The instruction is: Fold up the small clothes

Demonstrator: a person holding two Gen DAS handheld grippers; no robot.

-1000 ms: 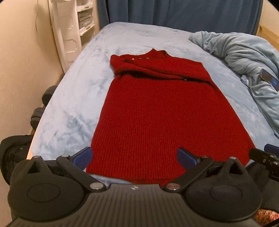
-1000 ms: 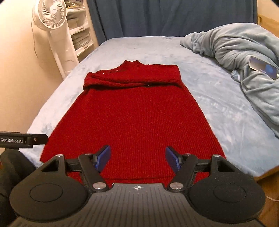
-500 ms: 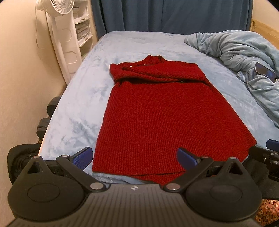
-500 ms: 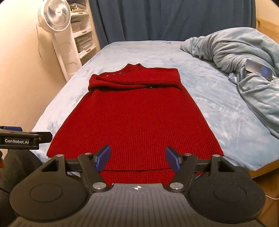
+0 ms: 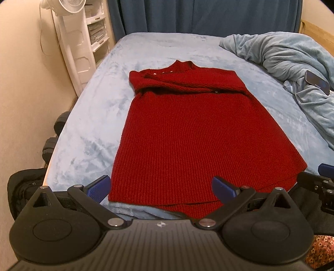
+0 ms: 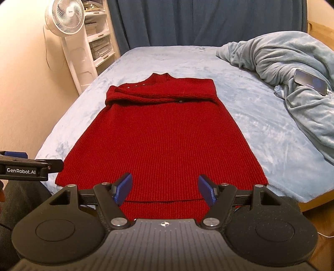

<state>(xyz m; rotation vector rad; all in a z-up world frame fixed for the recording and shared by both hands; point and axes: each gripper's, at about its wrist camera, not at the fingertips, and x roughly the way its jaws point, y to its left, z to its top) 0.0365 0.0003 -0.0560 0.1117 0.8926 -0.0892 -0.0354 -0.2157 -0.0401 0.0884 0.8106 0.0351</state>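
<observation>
A red knit dress lies flat on the light blue bed, collar away from me, sleeves folded across the chest. It also shows in the right wrist view. My left gripper is open and empty, held above the hem's left part at the bed's near edge. My right gripper is open and empty above the middle of the hem. The right gripper's fingertip shows at the right edge of the left wrist view, and the left gripper's body at the left edge of the right wrist view.
A crumpled blue blanket lies on the bed's right side with a phone on it. A white fan and shelf unit stand at the bed's far left. Dark curtains hang behind. Black items lie on the floor at the left.
Both grippers have drawn back and risen from the hem, so more of the dress and room shows. The dress has not moved.
</observation>
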